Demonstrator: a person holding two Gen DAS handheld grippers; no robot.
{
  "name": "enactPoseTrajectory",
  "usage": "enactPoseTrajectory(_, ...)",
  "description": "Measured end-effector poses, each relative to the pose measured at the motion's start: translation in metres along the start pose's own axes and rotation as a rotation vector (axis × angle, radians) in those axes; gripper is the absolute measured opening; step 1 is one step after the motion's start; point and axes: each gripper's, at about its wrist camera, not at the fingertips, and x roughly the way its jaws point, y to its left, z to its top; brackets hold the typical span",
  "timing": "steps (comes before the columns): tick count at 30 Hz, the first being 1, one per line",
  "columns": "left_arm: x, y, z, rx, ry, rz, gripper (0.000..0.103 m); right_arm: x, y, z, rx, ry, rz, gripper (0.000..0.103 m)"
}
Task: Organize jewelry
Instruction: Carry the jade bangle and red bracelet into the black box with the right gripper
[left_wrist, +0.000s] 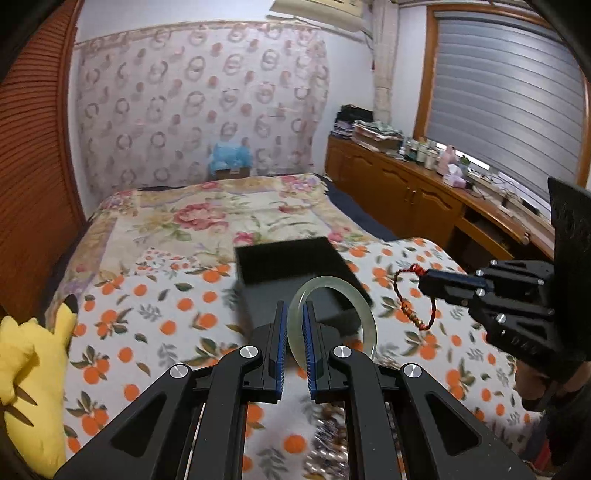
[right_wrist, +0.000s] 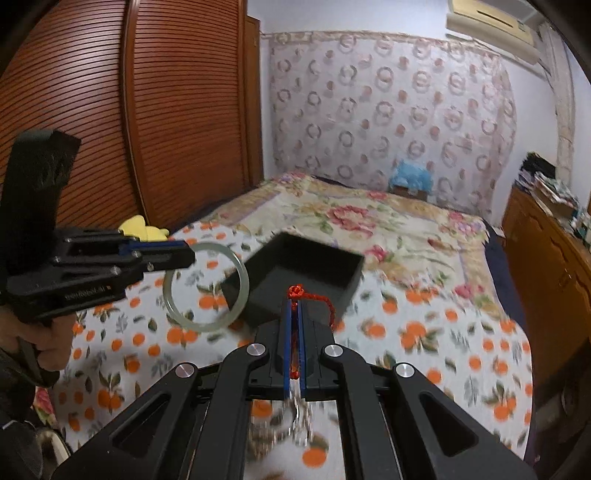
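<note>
Something blurred, perhaps more jewelry, lies on the orange-print blanket (left_wrist: 155, 306) under both tools. The left gripper (left_wrist: 294, 314) pinches a pale green bangle (left_wrist: 332, 314) by its rim; the right gripper (right_wrist: 295, 306) is clamped on a red cord bracelet (right_wrist: 325, 306). Both hang near the open black box (right_wrist: 295, 273).

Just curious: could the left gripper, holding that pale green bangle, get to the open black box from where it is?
Probably yes. The left gripper holds the bangle in the air beside the black box, whose top is open, with nothing between them. The right gripper hovers alongside, not across the way.
</note>
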Motion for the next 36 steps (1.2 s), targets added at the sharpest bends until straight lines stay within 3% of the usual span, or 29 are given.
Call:
enactPoseTrajectory(7,0.012,0.023,0.014,-0.029,0.001,0.041,0.008,0.05,-0.006,0.03,-0.033,0.01,0.019,0.004)
enactPoseTrajectory(14,0.028,0.034,0.026,-0.029,0.015,0.066,0.008,0.093,-0.014,0.034,-0.016,0.069,0.055,0.005)
enactPoseTrajectory(15,0.029,0.034,0.027,-0.025,0.015,0.067,0.008,0.096,-0.015,0.033,-0.013,0.077,0.063,0.01)
enactPoseTrajectory(16,0.031,0.034,0.028,-0.022,0.016,0.068,0.008,0.098,-0.015,0.033,-0.012,0.081,0.062,0.026)
enactPoseTrajectory(18,0.036,0.033,0.031,-0.013,0.023,0.067,0.008,0.102,-0.018,0.034,0.0,0.085,0.047,0.045)
enactPoseTrajectory(28,0.081,0.027,0.036,0.011,0.098,0.027,0.008,0.085,-0.049,0.03,0.042,0.072,-0.039,0.045)
enactPoseTrajectory(36,0.114,-0.003,0.026,0.083,0.176,-0.019,0.008,0.075,-0.061,0.016,0.054,0.086,-0.079,0.045)
